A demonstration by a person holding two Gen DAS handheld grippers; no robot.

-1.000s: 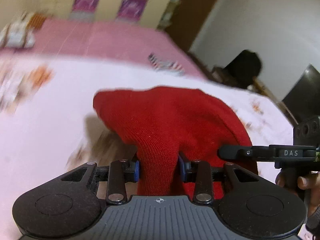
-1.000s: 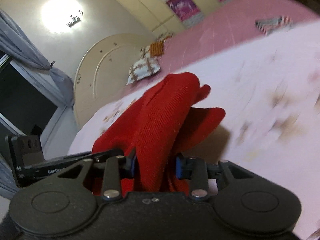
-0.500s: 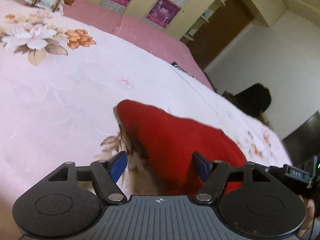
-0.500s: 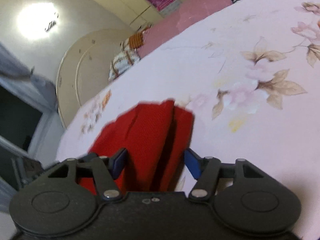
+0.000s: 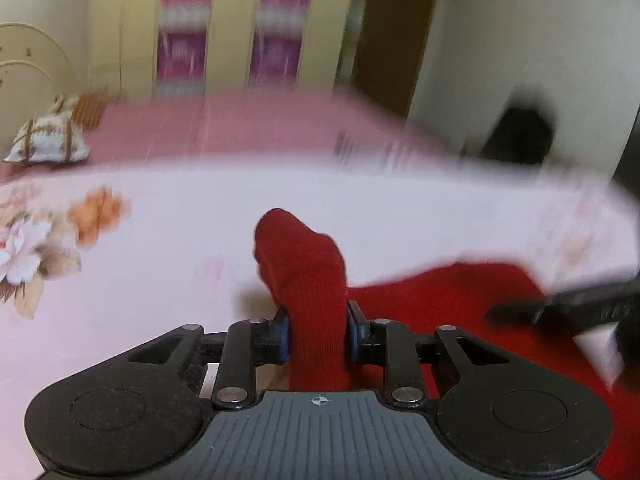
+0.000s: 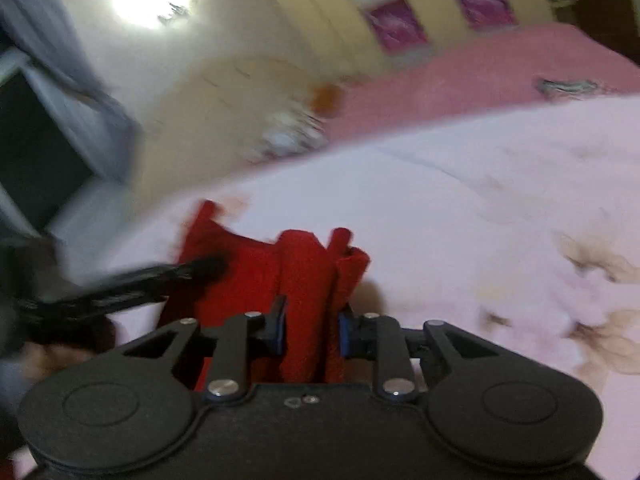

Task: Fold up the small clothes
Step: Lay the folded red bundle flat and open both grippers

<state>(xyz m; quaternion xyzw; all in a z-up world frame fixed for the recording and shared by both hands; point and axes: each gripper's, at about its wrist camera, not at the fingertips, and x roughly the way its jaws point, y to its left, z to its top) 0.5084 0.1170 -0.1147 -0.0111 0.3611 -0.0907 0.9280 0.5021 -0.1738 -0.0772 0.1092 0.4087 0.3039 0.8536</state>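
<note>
Red knit garment (image 5: 316, 280): one piece is counted, seen also from the right wrist (image 6: 304, 280); it is bunched up off the bed at both gripped places, and the rest is spread low toward the right of the left wrist view.
Grippers: two are counted, one per hand.
Left gripper (image 5: 317, 334): it is clenched on a raised fold of the red knit garment, which is pinched between the blue pads (image 5: 283, 334) and stands up past the fingertips as a rounded hump.
Right gripper (image 6: 312, 334): it is clamped on a pleated bundle of the same garment, with cloth pressed against both blue pads (image 6: 345, 334) and several folds rising beyond them.
Position relative to tools: the garment is held between the two grippers, and each gripper shows as a blurred dark bar in the other's view, the right one (image 5: 568, 308) low at the right, the left one (image 6: 120, 284) at the left across the cloth.
Bedsheet (image 5: 160, 240): one pale pink floral sheet is seen under the garment.
Pillow (image 5: 46, 142): one patterned pillow is seen far left, well apart from the garment.
</note>
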